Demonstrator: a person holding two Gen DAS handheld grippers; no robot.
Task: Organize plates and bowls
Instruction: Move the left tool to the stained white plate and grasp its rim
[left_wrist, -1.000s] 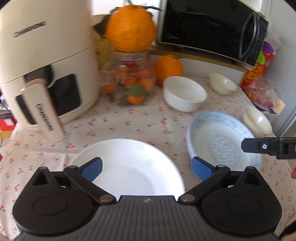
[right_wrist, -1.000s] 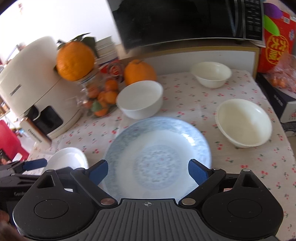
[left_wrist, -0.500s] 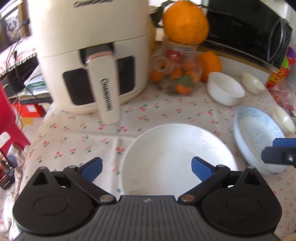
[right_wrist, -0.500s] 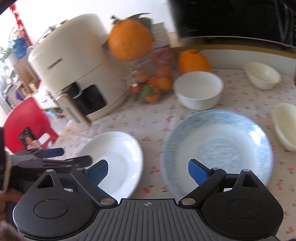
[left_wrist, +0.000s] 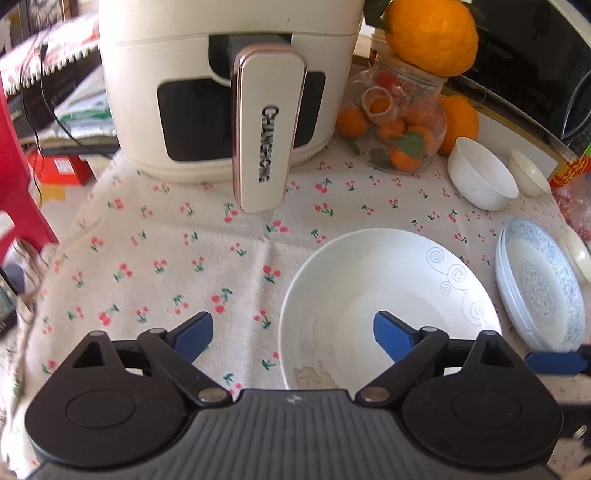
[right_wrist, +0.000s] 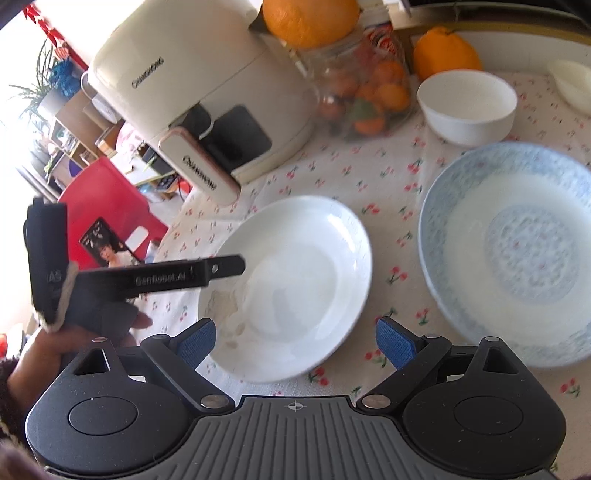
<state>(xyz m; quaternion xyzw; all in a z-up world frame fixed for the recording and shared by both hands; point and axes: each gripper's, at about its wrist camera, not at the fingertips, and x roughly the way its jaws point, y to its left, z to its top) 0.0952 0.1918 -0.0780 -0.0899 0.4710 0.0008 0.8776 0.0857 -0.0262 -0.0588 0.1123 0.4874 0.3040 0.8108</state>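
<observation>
A white plate lies on the cherry-print tablecloth. My left gripper is open, its right finger over the plate's near left rim, its left finger over cloth. A blue-patterned plate lies to the right of the white plate. My right gripper is open and hovers over the white plate's near edge. The left gripper shows in the right wrist view, reaching over the plate's left rim. A white bowl and a cream bowl stand behind.
A cream air fryer stands at the back left. A glass jar of oranges with a big orange on top stands beside it. A microwave is at the back right. The table's left edge drops to a red chair.
Both grippers have swung left. The left one now sits at the white plate's left rim; the right one moved from the blue plate to the white plate. Jaws stayed open.
</observation>
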